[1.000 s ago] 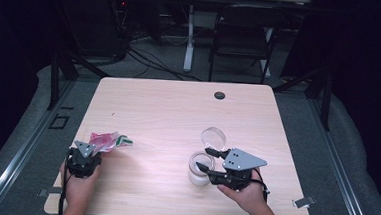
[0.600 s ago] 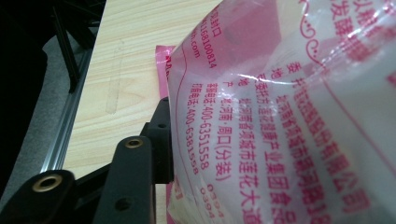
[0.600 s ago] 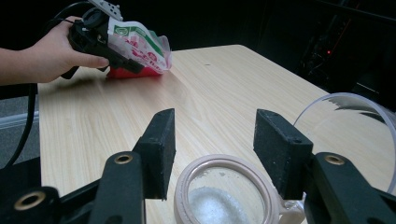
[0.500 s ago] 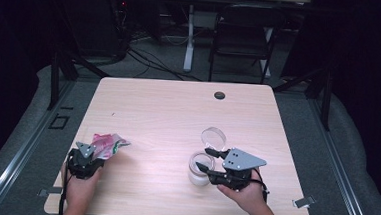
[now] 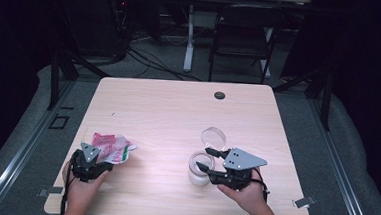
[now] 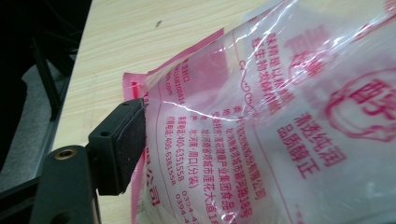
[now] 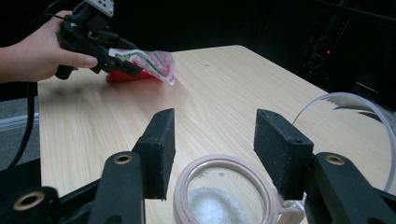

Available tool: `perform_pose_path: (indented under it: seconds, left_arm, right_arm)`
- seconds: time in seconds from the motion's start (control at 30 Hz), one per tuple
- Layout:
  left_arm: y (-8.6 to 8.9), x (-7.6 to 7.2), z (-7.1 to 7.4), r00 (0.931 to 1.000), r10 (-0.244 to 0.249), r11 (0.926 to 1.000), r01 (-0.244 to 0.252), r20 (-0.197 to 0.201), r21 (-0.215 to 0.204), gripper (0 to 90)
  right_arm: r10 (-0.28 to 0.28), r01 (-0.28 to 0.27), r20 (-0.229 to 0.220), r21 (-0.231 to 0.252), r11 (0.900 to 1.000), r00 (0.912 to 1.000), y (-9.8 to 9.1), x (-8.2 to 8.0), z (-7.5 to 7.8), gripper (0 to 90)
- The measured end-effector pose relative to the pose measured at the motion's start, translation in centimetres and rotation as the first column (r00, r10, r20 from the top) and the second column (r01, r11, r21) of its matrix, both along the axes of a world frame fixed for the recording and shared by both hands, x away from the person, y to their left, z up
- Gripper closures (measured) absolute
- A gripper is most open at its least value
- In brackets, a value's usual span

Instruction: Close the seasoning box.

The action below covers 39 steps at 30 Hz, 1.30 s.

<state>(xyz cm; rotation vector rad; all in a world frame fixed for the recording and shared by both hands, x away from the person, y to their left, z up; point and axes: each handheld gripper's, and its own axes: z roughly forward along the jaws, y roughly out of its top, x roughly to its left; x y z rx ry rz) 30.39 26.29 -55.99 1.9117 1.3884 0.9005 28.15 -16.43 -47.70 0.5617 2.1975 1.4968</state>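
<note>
1. Two tools in use on the tabletop (image 5: 168, 111).
2. Left tool (image 5: 93, 162): jaws have just been opening, now spread; the pink plastic bag (image 5: 110, 147) lies between them near the tabletop's left front edge.
3. Bag (image 6: 280, 121) print: red Chinese characters, partial number "400-6351558".
4. Right tool (image 7: 212, 140): jaws spread, hovering over an open glass jar (image 7: 224, 196); its clear lid (image 5: 213, 137) just beyond.

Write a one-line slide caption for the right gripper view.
Open right tongs poised above a clear jar; pink packet beyond.
</note>
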Motion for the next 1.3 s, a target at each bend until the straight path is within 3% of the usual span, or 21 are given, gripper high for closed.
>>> perform_pose_path:
  seconds: [0.53, 0.6, 0.7, 0.93, 1.3]
  left_arm:
    - [-2.7, -1.1, 0.5, 0.9953, -0.097, 0.9924, 0.097, 0.000, 0.076, 25.2]
    - [-3.0, -1.4, 0.6, 0.9939, -0.110, 0.9916, 0.110, -0.007, 0.068, 25.5]
    - [-3.2, -1.8, 0.7, 0.9927, -0.118, 0.9884, 0.120, -0.026, 0.093, 25.6]
    - [-3.6, -2.9, 1.1, 0.9906, -0.135, 0.9881, 0.136, -0.019, 0.072, 25.9]
    - [-4.9, -4.8, 1.9, 0.9830, -0.184, 0.9811, 0.183, 0.007, 0.064, 27.1]
  right_arm:
    - [-0.011, 0.011, -0.002, 0.004, 0.9999, 0.9999, -0.2, 0.1, 0.1, 48.5]
    - [-0.011, 0.011, -0.004, 0.004, 0.9999, 0.9999, -0.2, 0.1, 0.1, 48.5]
    - [-0.010, 0.010, -0.005, 0.005, 0.9999, 0.9999, -0.2, 0.1, 0.1, 48.5]
    - [-0.014, 0.014, -0.001, 0.005, 0.9999, 0.9999, -0.3, 0.1, 0.1, 48.5]
    - [-0.030, 0.030, -0.012, 0.006, 0.9995, 0.9995, -0.6, 0.2, 0.3, 49.0]
